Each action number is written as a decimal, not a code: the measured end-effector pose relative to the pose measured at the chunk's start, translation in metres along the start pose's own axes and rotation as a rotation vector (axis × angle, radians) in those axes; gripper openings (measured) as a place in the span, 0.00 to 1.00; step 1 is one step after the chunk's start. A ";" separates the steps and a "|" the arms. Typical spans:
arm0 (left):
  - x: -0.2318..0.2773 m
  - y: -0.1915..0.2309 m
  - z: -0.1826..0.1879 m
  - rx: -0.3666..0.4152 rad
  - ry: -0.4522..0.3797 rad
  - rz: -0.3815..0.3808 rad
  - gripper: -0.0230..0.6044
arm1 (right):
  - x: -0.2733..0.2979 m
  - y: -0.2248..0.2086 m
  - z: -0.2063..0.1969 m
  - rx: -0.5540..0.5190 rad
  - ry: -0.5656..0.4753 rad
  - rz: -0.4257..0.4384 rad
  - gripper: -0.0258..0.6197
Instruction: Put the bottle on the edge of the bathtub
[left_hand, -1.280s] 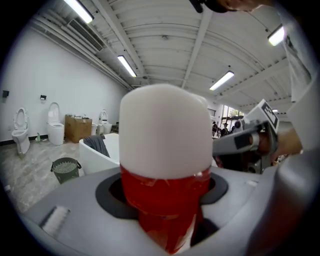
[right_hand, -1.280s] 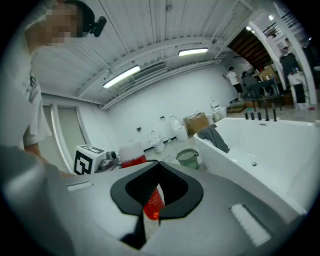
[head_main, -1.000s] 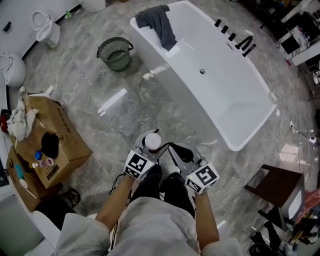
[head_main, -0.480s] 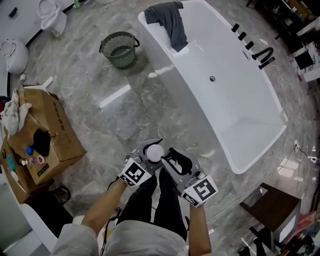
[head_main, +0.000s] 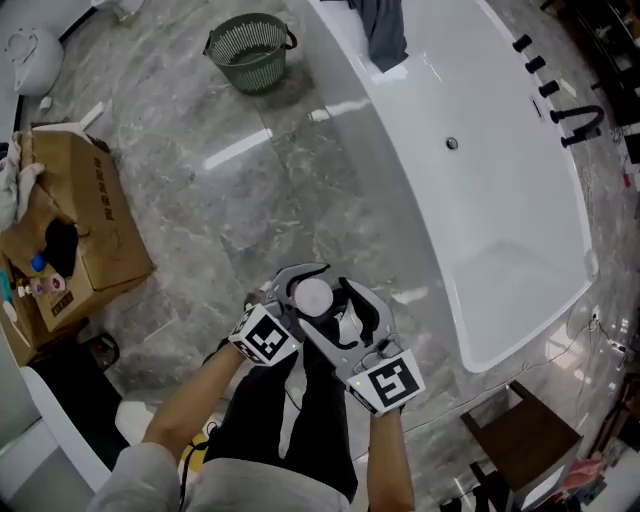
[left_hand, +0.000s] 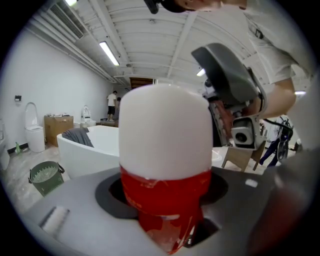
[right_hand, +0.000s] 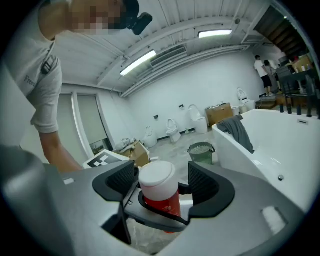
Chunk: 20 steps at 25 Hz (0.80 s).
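The bottle (head_main: 312, 296), red with a white domed cap, stands upright between the curved jaws of my left gripper (head_main: 298, 288), which is shut on its red body. It fills the left gripper view as the bottle (left_hand: 165, 150). My right gripper (head_main: 345, 305) sits just right of it, its jaws opening. In the right gripper view the bottle (right_hand: 159, 190) stands between the dark pads (right_hand: 202, 181), which are apart from it on both sides. The white bathtub (head_main: 400, 190) lies ahead and to the right, its near rim bare.
A dark towel (head_main: 385, 30) hangs over the tub's far end, and black taps (head_main: 575, 120) stand on its right rim. A green basket (head_main: 250, 50) is on the marble floor ahead. A cardboard box (head_main: 90, 230) stands at left, a wooden stool (head_main: 520, 440) at lower right.
The right gripper's jaws have spread apart around the bottle. Both grippers and the bottle have come closer to the bathtub, which now sits nearer in the head view.
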<state>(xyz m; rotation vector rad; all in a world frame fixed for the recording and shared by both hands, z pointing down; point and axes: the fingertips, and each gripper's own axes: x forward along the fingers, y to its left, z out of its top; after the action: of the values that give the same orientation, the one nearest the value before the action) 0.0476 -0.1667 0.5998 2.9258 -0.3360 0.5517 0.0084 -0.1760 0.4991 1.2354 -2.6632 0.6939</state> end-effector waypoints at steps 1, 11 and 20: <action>0.005 0.001 -0.006 0.012 0.011 -0.003 0.57 | 0.003 -0.002 -0.009 -0.014 0.043 0.016 0.53; 0.043 0.006 -0.034 0.086 0.041 0.001 0.57 | 0.031 -0.041 -0.072 -0.113 0.226 -0.013 0.50; 0.065 0.007 -0.038 0.045 0.052 -0.007 0.58 | 0.028 -0.060 -0.085 -0.140 0.288 -0.017 0.48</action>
<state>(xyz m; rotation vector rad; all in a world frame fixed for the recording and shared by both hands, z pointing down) 0.0919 -0.1789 0.6600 2.9481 -0.3117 0.6406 0.0287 -0.1901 0.6042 1.0347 -2.4179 0.6184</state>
